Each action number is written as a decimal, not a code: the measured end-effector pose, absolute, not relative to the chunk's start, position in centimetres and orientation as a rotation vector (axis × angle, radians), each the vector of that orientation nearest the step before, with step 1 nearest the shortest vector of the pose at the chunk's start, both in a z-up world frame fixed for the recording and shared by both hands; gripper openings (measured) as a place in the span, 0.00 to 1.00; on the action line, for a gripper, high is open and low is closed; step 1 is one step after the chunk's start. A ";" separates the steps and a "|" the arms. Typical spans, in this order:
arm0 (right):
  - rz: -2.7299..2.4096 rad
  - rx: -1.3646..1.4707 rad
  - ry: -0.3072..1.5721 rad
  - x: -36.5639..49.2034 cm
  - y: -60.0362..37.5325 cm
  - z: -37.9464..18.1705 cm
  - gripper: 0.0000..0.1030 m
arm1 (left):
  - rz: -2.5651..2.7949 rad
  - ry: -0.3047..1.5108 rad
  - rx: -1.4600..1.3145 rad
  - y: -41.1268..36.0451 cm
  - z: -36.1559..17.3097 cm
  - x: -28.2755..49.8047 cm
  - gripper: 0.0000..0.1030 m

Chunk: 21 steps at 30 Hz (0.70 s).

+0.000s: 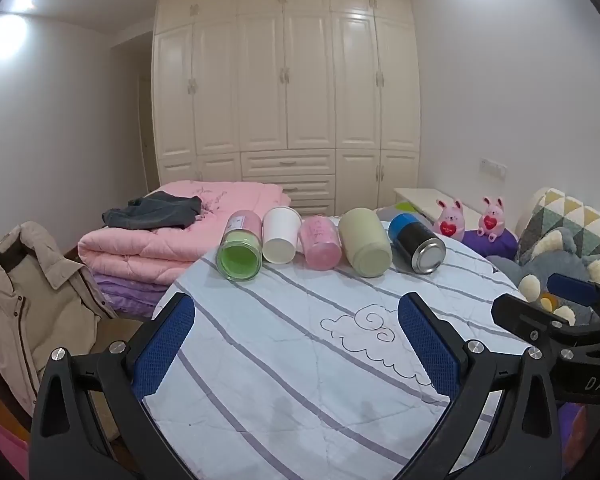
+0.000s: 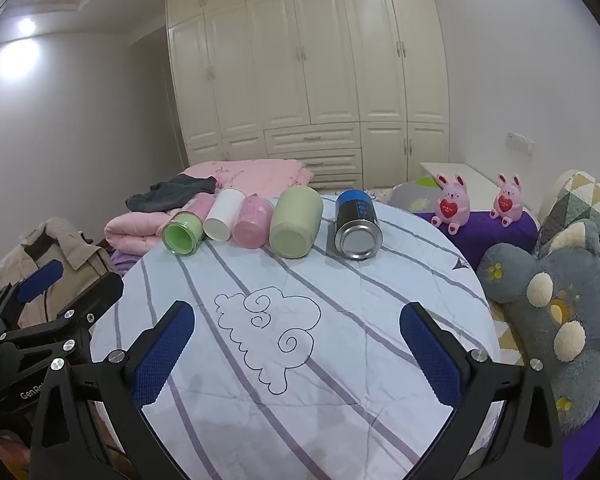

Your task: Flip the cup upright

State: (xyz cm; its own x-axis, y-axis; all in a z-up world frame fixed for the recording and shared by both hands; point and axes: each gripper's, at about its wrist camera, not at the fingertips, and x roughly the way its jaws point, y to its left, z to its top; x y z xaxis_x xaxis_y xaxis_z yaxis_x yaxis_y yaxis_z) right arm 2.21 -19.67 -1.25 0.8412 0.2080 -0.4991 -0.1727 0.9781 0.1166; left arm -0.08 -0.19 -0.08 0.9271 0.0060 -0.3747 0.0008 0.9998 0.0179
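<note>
Two handheld grippers hover at the near edge of a round table (image 1: 300, 400) draped in a striped cloth with a cloud drawing, both with jaws spread wide and holding nothing: the left gripper (image 1: 296, 344) and the right gripper (image 2: 296, 348) are well short of the cups. Across the far side of the table five cups lie on their sides in a row, bases toward the cameras: a green-bottomed pink cup (image 1: 240, 250), a white cup (image 1: 280, 236), a pink cup (image 1: 321, 244), a sage-green cup (image 1: 366, 242) and a blue cup with a metal base (image 1: 416, 246), which lies slightly apart from the rest. The first four lie close together, so the sound approach is likely to start at an end cup, close on its body across the width, lift clear of its neighbour, then rotate and set it down on its base; a squeeze too near the rim could let it slip or roll. The left view shows the right gripper entering at its right edge; the right view shows the left gripper at its left edge and more of the grey plush toy (image 2: 556, 320). Beyond, two pink bunny figures (image 2: 454, 204) and folded pink bedding (image 1: 172, 240) sit before a cream wardrobe (image 1: 286, 80).
</note>
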 end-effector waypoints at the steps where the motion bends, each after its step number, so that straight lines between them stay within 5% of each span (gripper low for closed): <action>1: 0.202 0.070 0.538 2.3 -19.7 -1.3 1.00 | 0.002 0.384 0.018 -0.1 -0.1 -0.1 1.00; 21: 0.199 0.059 0.539 1.8 -19.1 -1.5 1.00 | -0.002 0.383 0.024 -0.4 -0.2 -0.2 1.00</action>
